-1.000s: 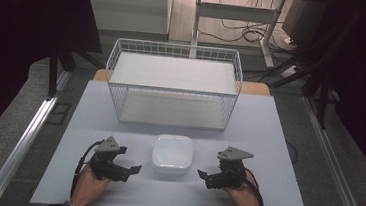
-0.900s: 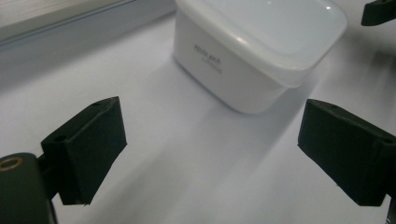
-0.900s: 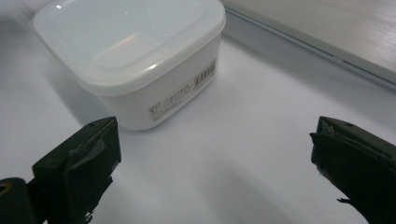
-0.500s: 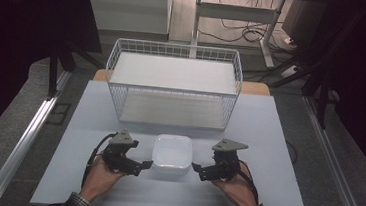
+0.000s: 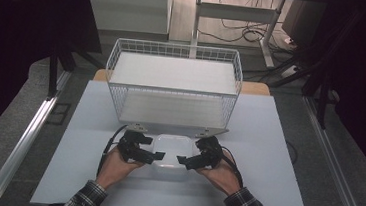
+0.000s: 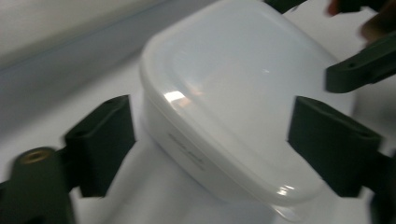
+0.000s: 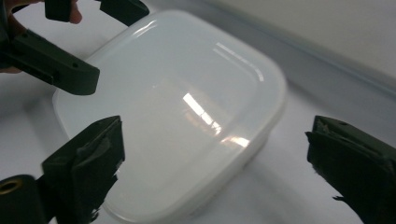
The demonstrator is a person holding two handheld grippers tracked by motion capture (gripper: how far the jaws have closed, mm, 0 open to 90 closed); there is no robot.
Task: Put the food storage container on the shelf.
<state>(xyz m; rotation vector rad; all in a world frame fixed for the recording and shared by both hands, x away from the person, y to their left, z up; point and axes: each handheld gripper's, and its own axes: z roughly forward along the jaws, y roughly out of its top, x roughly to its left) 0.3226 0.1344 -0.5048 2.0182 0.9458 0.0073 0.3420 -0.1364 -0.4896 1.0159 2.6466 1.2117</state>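
A white lidded plastic container [image 5: 171, 147] sits on the table just in front of the wire basket. My left gripper [image 5: 151, 149] is at its left side and my right gripper [image 5: 192, 153] at its right side, both pointing inward. In the left gripper view the container [image 6: 224, 107] lies between the jaws of the left gripper [image 6: 215, 140], which have just been closing; the pads stand close to its sides without a clear press. In the right gripper view the container [image 7: 173, 116] lies between the right gripper's [image 7: 215, 163] jaws, also just closing, with a gap at the right jaw.
A white wire basket [image 5: 175, 57] with a flat white bottom stands behind the container, close to both grippers. The pale table top [image 5: 276, 156] extends to either side. Metal rails run along the floor left and right of the table.
Both hands have moved forward and inward from the near table edge, and the jaws now straddle the left and right sides of the container. The container has stayed put.
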